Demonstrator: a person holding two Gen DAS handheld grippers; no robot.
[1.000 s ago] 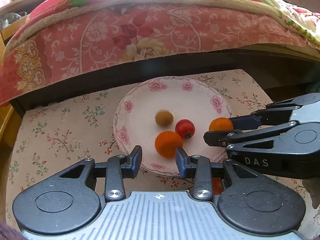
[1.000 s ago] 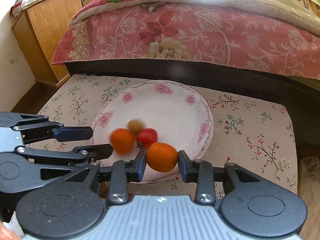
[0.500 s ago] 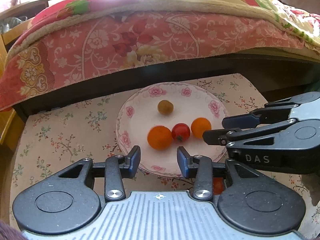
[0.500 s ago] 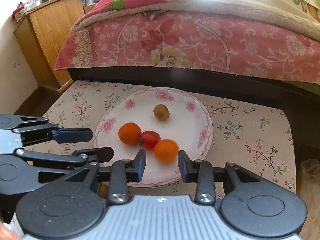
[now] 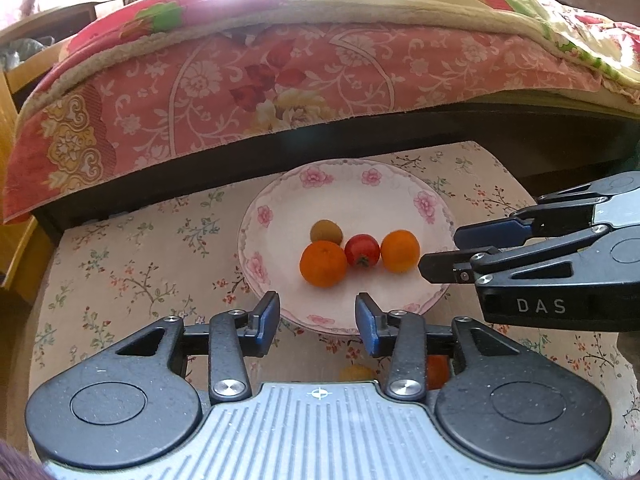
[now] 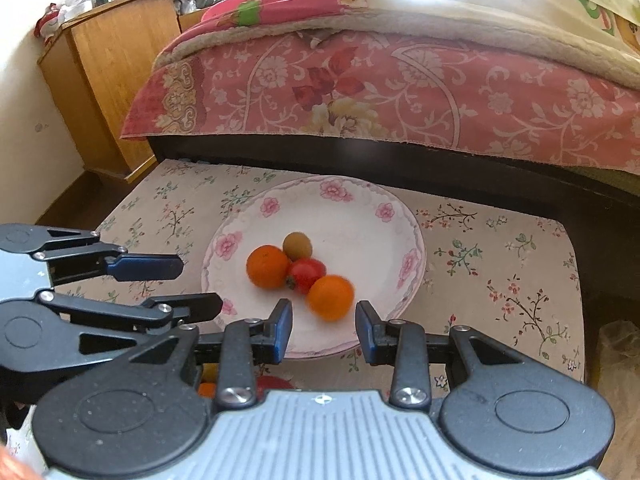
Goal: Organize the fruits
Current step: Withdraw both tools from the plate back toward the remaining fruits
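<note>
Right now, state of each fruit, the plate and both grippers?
Plate: upright on the floral cloth, holding four fruits.
Larger orange: on plate, touching tomato.
Tomato: on plate, between the oranges.
Smaller orange: on plate, blurred, free of the jaws.
Brown fruit: on plate, behind the others.
Left gripper: open, empty, jaws just widened.
Right gripper: open, empty.

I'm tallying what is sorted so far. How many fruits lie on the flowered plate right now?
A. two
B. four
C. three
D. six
B: the plate holds two oranges, a red tomato and a small brown fruit.
</note>
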